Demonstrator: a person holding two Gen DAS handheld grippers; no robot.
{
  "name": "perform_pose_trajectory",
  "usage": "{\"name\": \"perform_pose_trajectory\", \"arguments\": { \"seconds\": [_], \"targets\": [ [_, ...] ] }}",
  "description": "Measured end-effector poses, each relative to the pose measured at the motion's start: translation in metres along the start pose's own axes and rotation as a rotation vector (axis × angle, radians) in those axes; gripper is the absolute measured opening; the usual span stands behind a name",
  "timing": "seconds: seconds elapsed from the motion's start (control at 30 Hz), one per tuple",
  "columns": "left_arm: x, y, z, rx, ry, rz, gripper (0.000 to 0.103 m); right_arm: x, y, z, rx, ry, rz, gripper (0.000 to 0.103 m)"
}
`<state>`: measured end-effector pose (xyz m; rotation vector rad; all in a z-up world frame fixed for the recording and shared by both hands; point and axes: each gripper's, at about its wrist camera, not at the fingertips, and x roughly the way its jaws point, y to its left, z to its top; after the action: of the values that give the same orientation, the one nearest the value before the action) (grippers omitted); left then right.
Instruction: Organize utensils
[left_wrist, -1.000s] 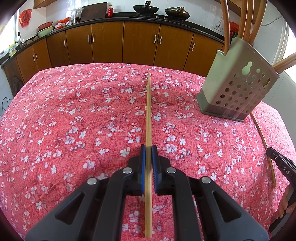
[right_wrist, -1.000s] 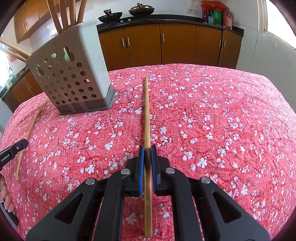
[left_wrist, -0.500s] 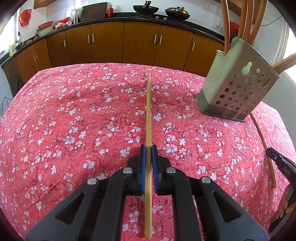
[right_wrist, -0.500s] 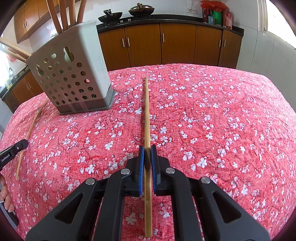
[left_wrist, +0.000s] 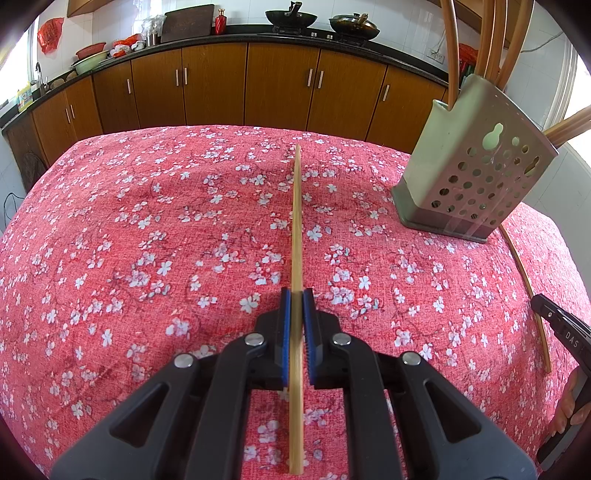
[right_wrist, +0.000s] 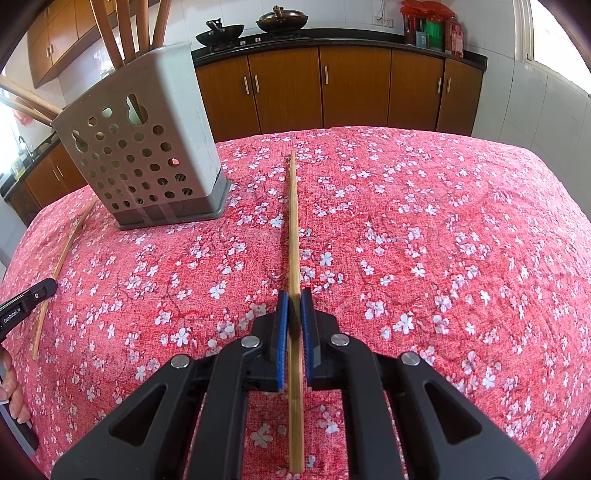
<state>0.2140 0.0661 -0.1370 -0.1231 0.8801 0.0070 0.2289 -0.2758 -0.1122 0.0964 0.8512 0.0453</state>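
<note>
Gripping 1 bamboo chopstick (left_wrist: 296, 229) in your left gripper (left_wrist: 296, 306), you are pinching it between the blue pads (left_wrist: 283, 332) so it is pointing forward over the red floral tablecloth (left_wrist: 147, 240). Your right gripper (right_wrist: 293, 302) is doing the same with a second chopstick (right_wrist: 293, 221), clamped tight on its shaft. The grey perforated utensil holder (left_wrist: 469, 173) is standing on the cloth between your 2 grippers, with several wooden handles (right_wrist: 110, 33) sticking up out of it. Just beside the holder, 1 more chopstick (left_wrist: 528, 291) is lying flat on the cloth. Wooden kitchen cabinets (left_wrist: 280, 85) are lining the far wall.
</note>
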Motion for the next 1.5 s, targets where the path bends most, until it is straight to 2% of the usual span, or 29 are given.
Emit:
{"name": "perform_pose_trajectory", "arguments": {
  "seconds": [0.37,0.5,0.87,1.03,1.2,1.5],
  "targets": [
    [-0.001,-0.002,0.0,-0.004,0.001,-0.005,0.011,0.0,0.0,0.001,-0.002,0.0,-0.004,0.008],
    [-0.009,-0.008,-0.007,0.064,0.002,0.016,0.011,-0.005,0.003,-0.003,-0.021,0.002,-0.008,0.008],
    [-0.026,-0.016,-0.022,0.119,0.012,0.037,0.008,-0.019,-0.003,-0.012,-0.025,-0.007,0.001,0.008],
    [-0.06,-0.008,-0.006,0.109,-0.066,0.023,0.008,-0.053,-0.006,0.004,-0.019,-0.116,0.002,0.008],
    [-0.107,-0.011,0.019,0.101,-0.186,-0.002,0.008,-0.094,-0.002,0.023,-0.027,-0.245,-0.002,0.008],
    [-0.156,-0.022,0.046,0.121,-0.303,-0.034,0.008,-0.132,-0.004,0.046,-0.023,-0.36,0.026,0.008]
  ]
}}
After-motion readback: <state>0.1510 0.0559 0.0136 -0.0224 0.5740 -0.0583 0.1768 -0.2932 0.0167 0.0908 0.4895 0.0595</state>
